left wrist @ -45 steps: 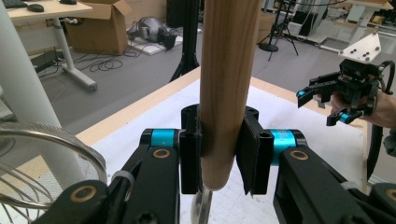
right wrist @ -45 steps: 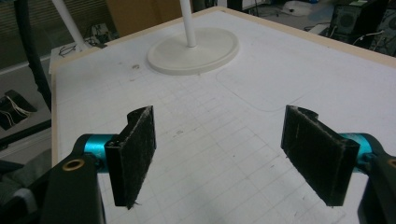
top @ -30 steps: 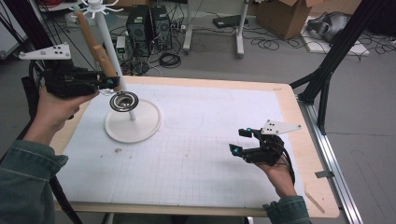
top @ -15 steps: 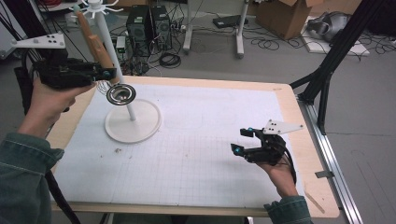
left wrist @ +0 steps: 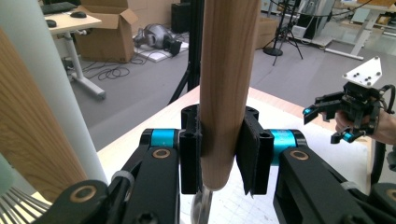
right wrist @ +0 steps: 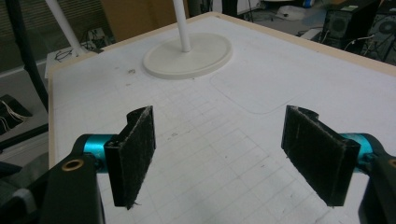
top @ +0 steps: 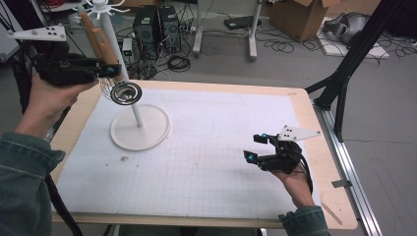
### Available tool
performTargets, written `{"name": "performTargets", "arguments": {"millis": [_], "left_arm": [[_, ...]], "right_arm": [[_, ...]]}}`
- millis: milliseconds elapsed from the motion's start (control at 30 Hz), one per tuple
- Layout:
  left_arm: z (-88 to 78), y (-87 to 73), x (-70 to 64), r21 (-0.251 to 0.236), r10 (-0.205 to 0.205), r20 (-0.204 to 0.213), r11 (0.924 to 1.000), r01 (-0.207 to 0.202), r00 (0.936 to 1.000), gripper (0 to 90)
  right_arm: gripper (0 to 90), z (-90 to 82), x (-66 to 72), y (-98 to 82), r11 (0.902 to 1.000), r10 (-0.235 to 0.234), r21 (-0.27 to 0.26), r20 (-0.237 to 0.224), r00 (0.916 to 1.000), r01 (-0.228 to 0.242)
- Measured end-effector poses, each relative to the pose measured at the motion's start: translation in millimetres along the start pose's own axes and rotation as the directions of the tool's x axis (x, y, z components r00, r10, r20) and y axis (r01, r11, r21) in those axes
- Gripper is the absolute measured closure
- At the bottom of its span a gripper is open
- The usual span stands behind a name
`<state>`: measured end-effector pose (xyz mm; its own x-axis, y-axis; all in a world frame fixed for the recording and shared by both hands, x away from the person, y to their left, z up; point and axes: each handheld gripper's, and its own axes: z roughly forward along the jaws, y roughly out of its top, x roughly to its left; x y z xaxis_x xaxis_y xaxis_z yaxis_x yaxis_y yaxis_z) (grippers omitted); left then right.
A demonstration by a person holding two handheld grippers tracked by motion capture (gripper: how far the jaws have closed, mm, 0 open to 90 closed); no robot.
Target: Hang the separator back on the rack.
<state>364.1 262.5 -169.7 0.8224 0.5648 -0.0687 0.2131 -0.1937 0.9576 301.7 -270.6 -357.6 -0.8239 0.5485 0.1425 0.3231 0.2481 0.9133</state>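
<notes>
We see the table [top: 314, 123], its far left corner hidden behind the left hand [top: 46, 101], and the near edge cut by the person's sleeves. On it, toward the far left corner, stands the white rack [top: 140, 129], a round base with a thin pole; its hooked top is cut off by the upper edge of the high view. The left gripper [top: 110, 71] is raised above the table's far left corner, beside the pole, and its jaws are clamped on the wooden handle [left wrist: 226, 79] of a strainer, the pads pressing both sides. The handle's upper end runs out of the left gripper view, and a second wooden piece [left wrist: 25, 135] at that view's left is too cropped for us to name. The strainer's wire bowl [top: 126, 93] hangs below the jaws, blurred. The right gripper [top: 258, 147] rests near the table's right edge, jaws wide apart with nothing between them.
</notes>
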Motion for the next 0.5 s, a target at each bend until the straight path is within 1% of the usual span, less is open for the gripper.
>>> {"name": "performTargets", "arguments": {"millis": [133, 267, 333, 467, 500], "left_arm": [[-0.3, 3.2, 1.5, 0.002, -0.002, 0.0, 1.0, 0.002, 1.0, 72.0], [0.6, 7.4, 5.2, 0.003, -0.007, 0.009, 1.0, 0.007, 0.9999, 72.0], [1.8, 9.8, 6.7, 0.001, -0.012, 0.005, 0.9999, 0.012, 0.9999, 72.0], [3.4, 10.5, 10.4, -0.01, -0.02, 0.007, 0.9998, 0.02, 0.9998, 72.0], [3.7, 10.4, 11.2, -0.007, -0.022, 0.005, 0.9997, 0.022, 0.9997, 72.0]], "right_arm": [[25.3, -0.3, -0.1, 0.2, 1.0, -0.003, -0.004, 0.003, 1.0, 0.003], [25.2, 0.8, 0.5, 1.0, 1.0, -0.002, -0.006, -0.006, 1.0, 0.002], [25.2, 1.4, 1.0, 1.9, 1.0, -0.001, -0.004, -0.008, 1.0, 0.001], [25.2, 1.5, 1.2, 3.4, 0.9999, -0.002, -0.013, -0.011, 0.9999, 0.002], [25.2, 1.9, 0.5, 3.7, 0.9998, -0.01, -0.016, -0.011, 0.9999, 0.01]]}}
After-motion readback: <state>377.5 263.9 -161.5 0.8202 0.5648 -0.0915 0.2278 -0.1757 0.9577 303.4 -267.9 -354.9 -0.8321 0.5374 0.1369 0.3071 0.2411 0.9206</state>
